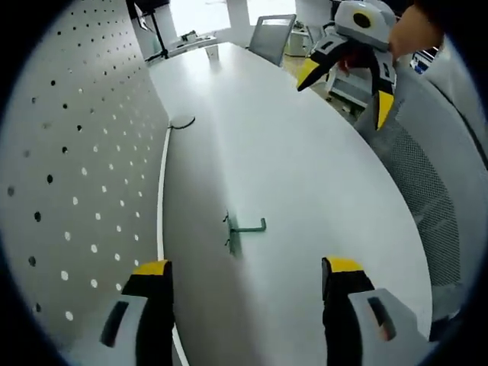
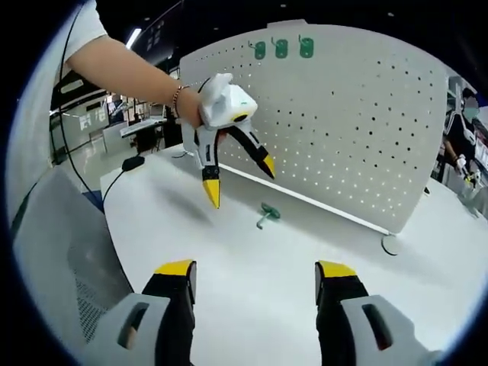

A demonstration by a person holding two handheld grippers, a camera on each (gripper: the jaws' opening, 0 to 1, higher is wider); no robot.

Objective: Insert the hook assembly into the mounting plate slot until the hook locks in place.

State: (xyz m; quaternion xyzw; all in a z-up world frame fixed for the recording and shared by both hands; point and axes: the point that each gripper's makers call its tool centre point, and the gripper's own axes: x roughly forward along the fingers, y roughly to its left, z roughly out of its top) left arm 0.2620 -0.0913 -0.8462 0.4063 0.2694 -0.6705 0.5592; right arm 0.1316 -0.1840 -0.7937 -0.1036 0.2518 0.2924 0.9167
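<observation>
Approach step: green hook (image 1: 242,229) lies loose on the white table (image 1: 305,152) just in front of the pegboard (image 2: 358,114), both the left gripper (image 2: 236,169) and right gripper (image 2: 252,276) spread and empty; next move, I judge, is a pickup.

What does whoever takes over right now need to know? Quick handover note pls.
Left gripper: open, empty, hovering above the table, aimed at the green hook.
Right gripper: open, empty, held back over the table.
Hook lies loose on the table in front of the white pegboard; three green hooks hang along the board's top edge.
Done: nothing gripped or inserted.
Left: pick up the hook, seat it in the board until it locks.
</observation>
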